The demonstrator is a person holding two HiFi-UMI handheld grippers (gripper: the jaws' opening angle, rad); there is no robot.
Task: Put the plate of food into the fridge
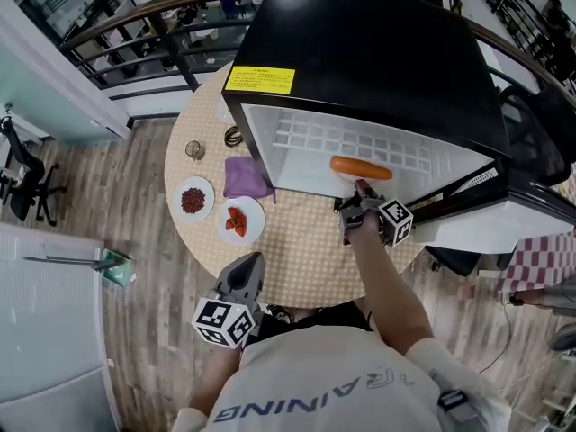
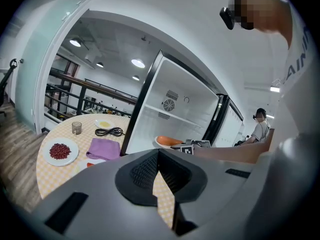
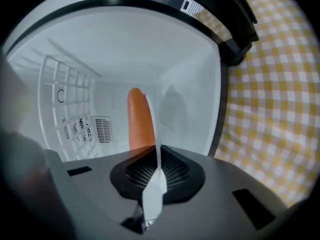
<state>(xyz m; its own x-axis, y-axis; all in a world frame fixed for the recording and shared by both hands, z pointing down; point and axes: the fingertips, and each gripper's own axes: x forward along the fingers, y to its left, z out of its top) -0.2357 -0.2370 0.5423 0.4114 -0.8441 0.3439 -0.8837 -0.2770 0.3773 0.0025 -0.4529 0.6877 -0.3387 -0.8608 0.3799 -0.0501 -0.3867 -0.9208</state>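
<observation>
A white plate (image 3: 156, 129) carrying a long orange piece of food (image 3: 138, 118) hangs edge-on inside the white interior of the black fridge (image 1: 360, 70). My right gripper (image 3: 156, 176) is shut on the plate's rim. In the head view the orange food (image 1: 360, 167) lies just inside the fridge opening, with the right gripper (image 1: 358, 198) right behind it. My left gripper (image 1: 245, 275) is held low near the person's body at the table's front edge, jaws shut on nothing. From the left gripper view the plate (image 2: 165, 142) shows at the fridge mouth.
On the round checked table (image 1: 297, 259), left of the fridge, stand a plate of red beans (image 1: 193, 199), a plate of strawberries (image 1: 241, 220), a purple cloth (image 1: 245, 178), a small glass (image 1: 194, 149) and a coiled cable (image 1: 233, 137). The fridge door (image 1: 490, 219) stands open at the right.
</observation>
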